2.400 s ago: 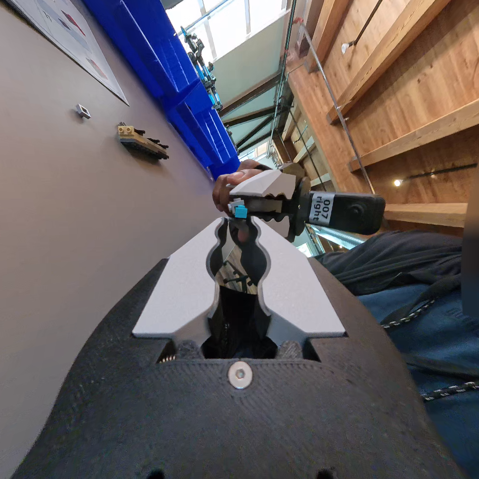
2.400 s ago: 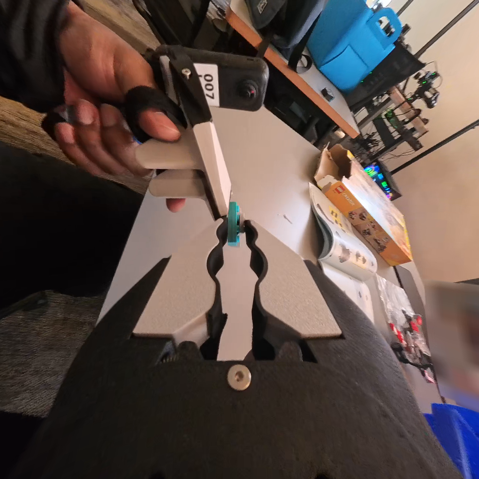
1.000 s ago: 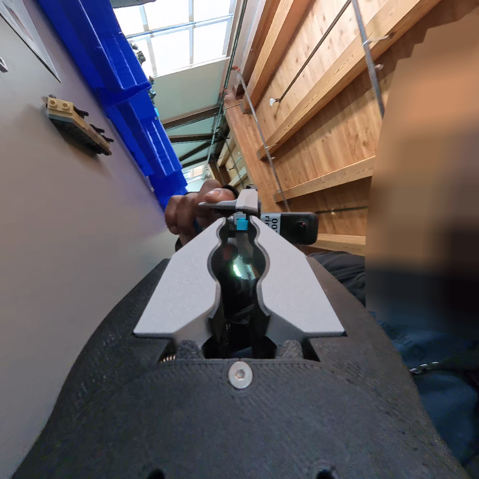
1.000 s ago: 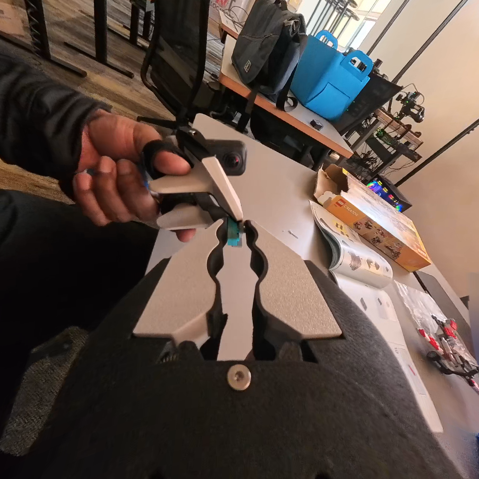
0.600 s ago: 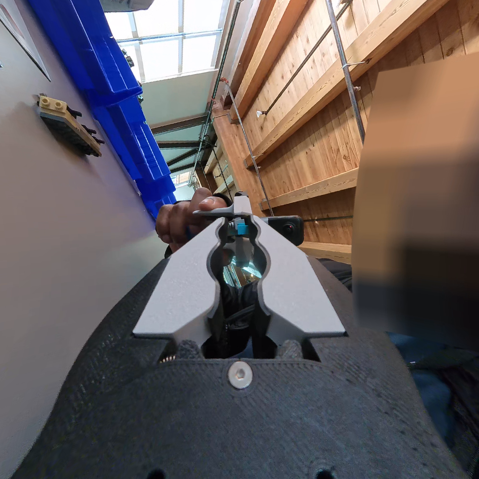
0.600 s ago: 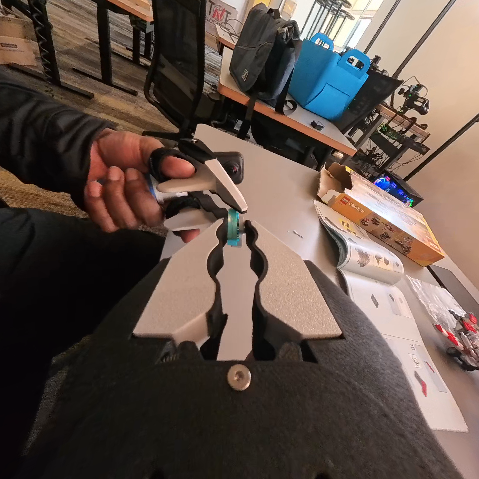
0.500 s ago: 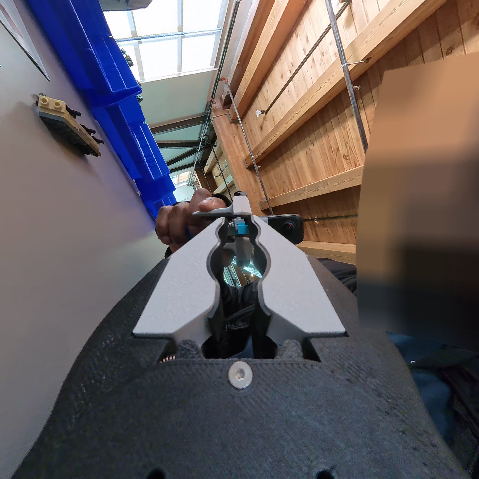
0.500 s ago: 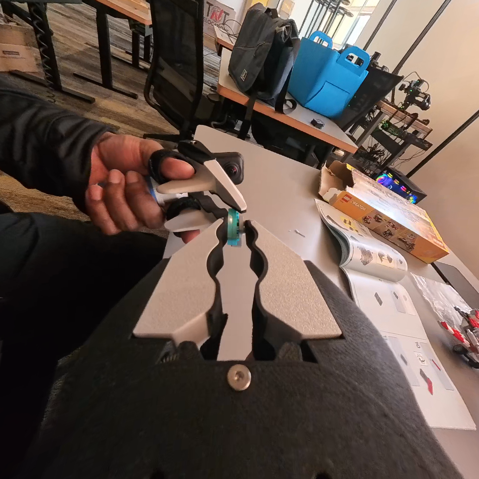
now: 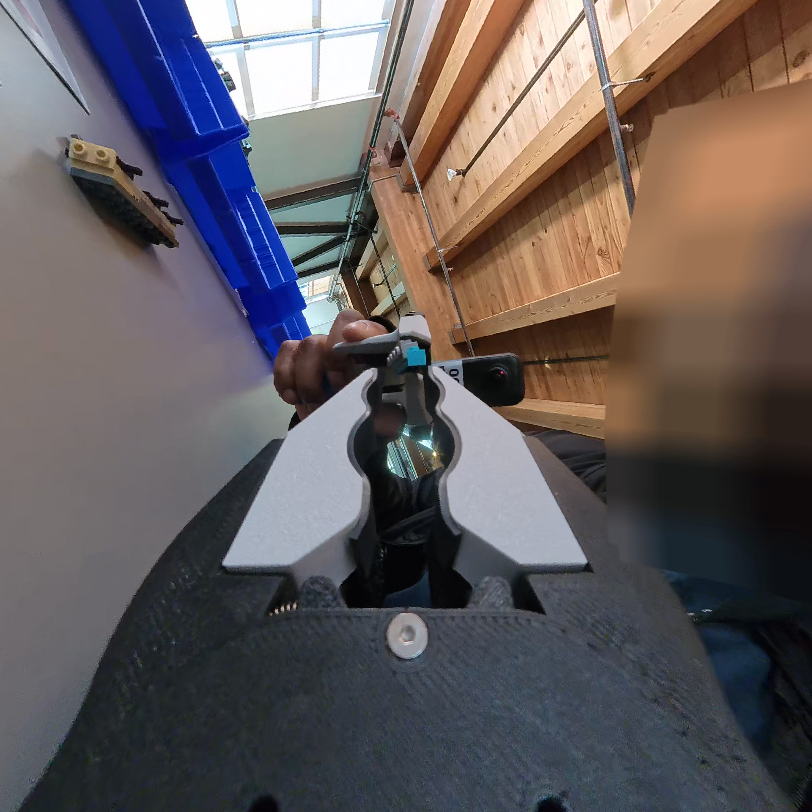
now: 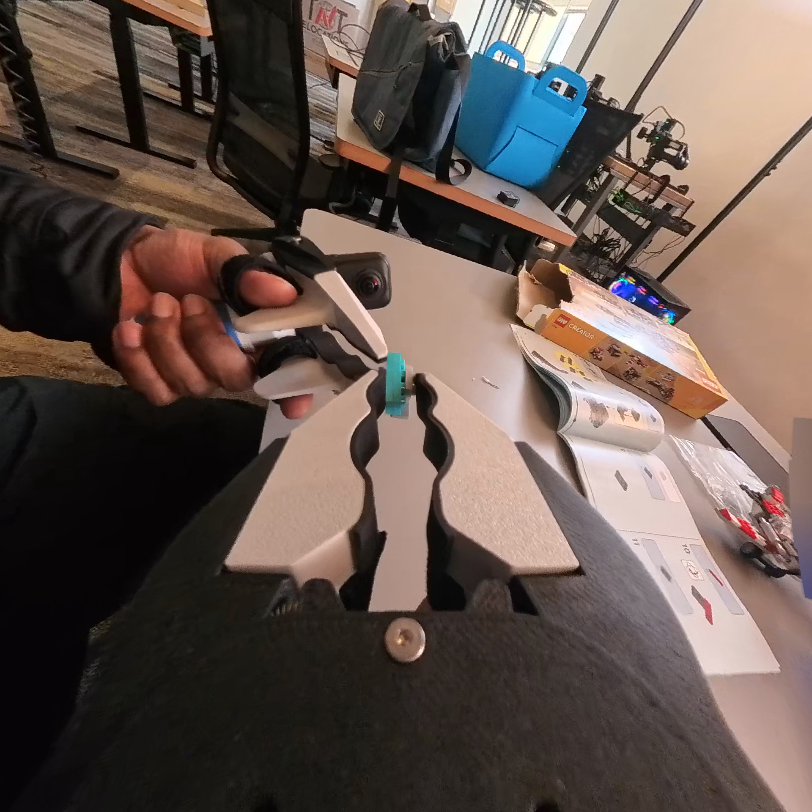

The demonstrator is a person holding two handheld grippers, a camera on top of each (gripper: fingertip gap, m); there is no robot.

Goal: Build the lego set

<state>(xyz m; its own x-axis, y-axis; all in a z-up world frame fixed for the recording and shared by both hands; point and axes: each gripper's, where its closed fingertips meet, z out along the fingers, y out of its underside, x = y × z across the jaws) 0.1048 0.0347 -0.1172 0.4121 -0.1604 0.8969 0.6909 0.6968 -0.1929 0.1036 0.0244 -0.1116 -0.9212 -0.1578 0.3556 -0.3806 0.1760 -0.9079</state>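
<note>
A small teal lego piece with a grey part on its side is held in the air over the front edge of the grey table. My right gripper is shut across it at the fingertips. My left gripper comes in from the left, tip to tip, and pinches the piece's upper edge. In the left wrist view my left gripper has its tips narrowly apart. The teal piece sits just beyond them, in the right gripper. The exact contact there is hard to see.
A tan and black lego build lies on the table beside blue bins. To the right are an orange lego box, an open instruction booklet and a bag with a red and grey model. A black chair stands behind the table. The grippers are tip to tip, or close to it.
The two grippers stay tip to tip. The teal piece has turned and now shows more of its side. In the left wrist view it has risen from between my tips to just above them.
</note>
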